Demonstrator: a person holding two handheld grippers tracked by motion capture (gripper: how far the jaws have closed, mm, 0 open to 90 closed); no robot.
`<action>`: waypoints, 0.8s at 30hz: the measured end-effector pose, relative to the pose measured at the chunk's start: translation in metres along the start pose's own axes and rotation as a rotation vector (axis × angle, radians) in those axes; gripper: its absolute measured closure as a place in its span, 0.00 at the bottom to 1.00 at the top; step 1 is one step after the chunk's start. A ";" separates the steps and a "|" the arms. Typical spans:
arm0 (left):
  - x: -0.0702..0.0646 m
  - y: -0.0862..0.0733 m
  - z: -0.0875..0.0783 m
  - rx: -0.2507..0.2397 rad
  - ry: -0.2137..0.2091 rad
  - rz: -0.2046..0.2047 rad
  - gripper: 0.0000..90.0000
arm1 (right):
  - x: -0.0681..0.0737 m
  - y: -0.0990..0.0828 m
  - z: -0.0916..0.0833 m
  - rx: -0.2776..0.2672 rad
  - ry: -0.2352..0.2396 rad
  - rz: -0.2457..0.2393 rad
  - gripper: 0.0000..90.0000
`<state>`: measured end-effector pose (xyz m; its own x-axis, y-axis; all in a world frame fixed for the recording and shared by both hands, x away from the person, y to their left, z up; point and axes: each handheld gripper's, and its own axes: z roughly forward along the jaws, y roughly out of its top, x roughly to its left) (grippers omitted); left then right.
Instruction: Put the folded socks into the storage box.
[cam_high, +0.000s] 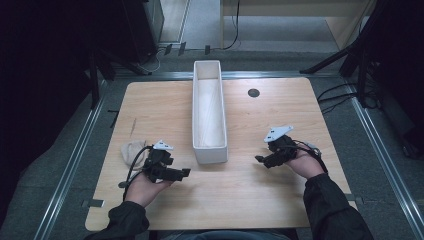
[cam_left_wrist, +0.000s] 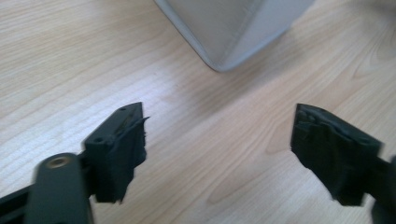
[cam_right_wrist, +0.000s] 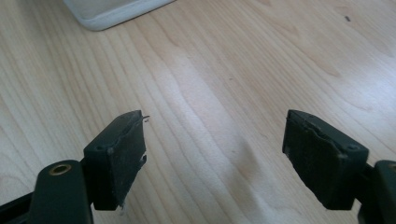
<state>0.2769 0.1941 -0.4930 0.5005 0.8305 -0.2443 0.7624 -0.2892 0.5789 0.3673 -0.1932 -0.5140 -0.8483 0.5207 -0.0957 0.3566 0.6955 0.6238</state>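
2 grippers, left (cam_high: 186, 172) and right (cam_high: 259, 159), jaws apart, flank the white tray (cam_high: 209, 150).

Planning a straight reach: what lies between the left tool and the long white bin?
Only bare wood table: the left gripper view shows nothing between the open left tool and the long white rectangular bin's near corner.

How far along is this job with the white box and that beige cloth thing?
It looks barely begun. Nothing appears done: the long white box looks empty, and the beige cloth bundle lies on the table behind the left gripper. Nothing is in hand: both the left and the right gripper are open over bare wood. Probably left: picking up the bundle and putting it in the box.
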 end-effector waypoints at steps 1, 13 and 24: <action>0.000 0.000 0.000 0.000 0.000 0.000 0.20 | 0.000 0.000 0.000 0.000 0.000 0.000 0.25; -0.010 0.005 -0.004 -0.027 -0.007 0.018 0.17 | -0.007 0.006 -0.019 -0.030 0.009 0.063 0.28; -0.002 0.007 0.003 0.051 -0.032 -0.070 0.41 | -0.007 0.004 -0.017 0.002 0.005 0.061 0.28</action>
<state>0.2822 0.1891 -0.4905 0.4569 0.8345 -0.3079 0.8159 -0.2553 0.5189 0.3681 -0.2023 -0.4976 -0.8266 0.5602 -0.0535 0.4088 0.6632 0.6270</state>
